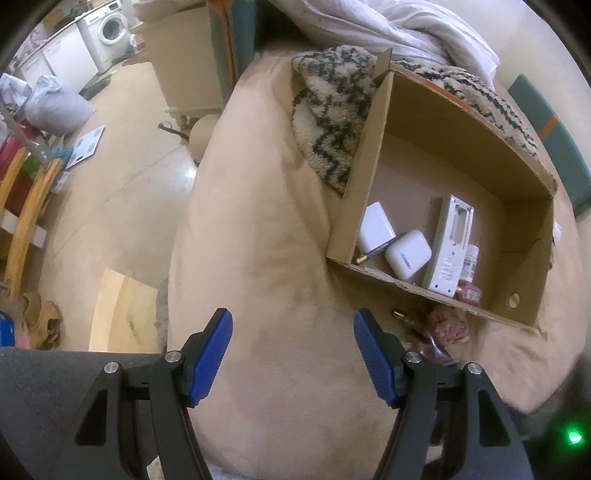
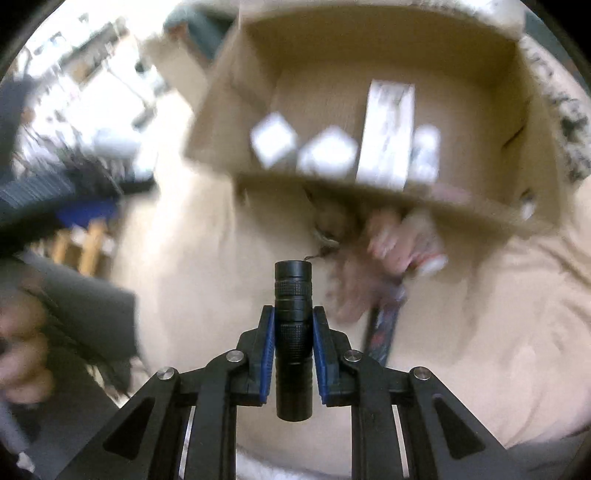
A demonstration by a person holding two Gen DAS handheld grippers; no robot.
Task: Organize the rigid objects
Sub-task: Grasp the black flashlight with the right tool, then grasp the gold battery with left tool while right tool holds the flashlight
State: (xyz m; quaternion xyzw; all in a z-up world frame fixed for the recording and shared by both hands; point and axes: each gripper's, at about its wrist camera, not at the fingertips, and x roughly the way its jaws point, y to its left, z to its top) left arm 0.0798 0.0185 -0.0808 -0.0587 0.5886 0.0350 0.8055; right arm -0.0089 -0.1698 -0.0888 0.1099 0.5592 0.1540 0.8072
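Observation:
An open cardboard box (image 1: 369,166) lies on a beige blanket. Inside are a white power bank (image 1: 376,226), a white earbud case (image 1: 407,254), a pen (image 1: 373,251), a white remote-like device (image 1: 450,240), a small pill bottle (image 1: 469,258) and a pink item (image 1: 470,293). My left gripper (image 1: 293,352) is open and empty, above the blanket in front of the box. My right gripper (image 2: 293,323) is shut on a black flashlight (image 2: 293,332), held upright in front of the box (image 2: 229,110). The right wrist view is motion blurred.
A pink patterned item (image 1: 448,326) and a brass-tipped piece (image 1: 399,315) lie on the blanket (image 1: 258,240) just outside the box's near wall. A zigzag rug (image 1: 328,110) and white bedding (image 1: 388,26) lie behind. Floor clutter and a washing machine (image 1: 109,31) are at the left.

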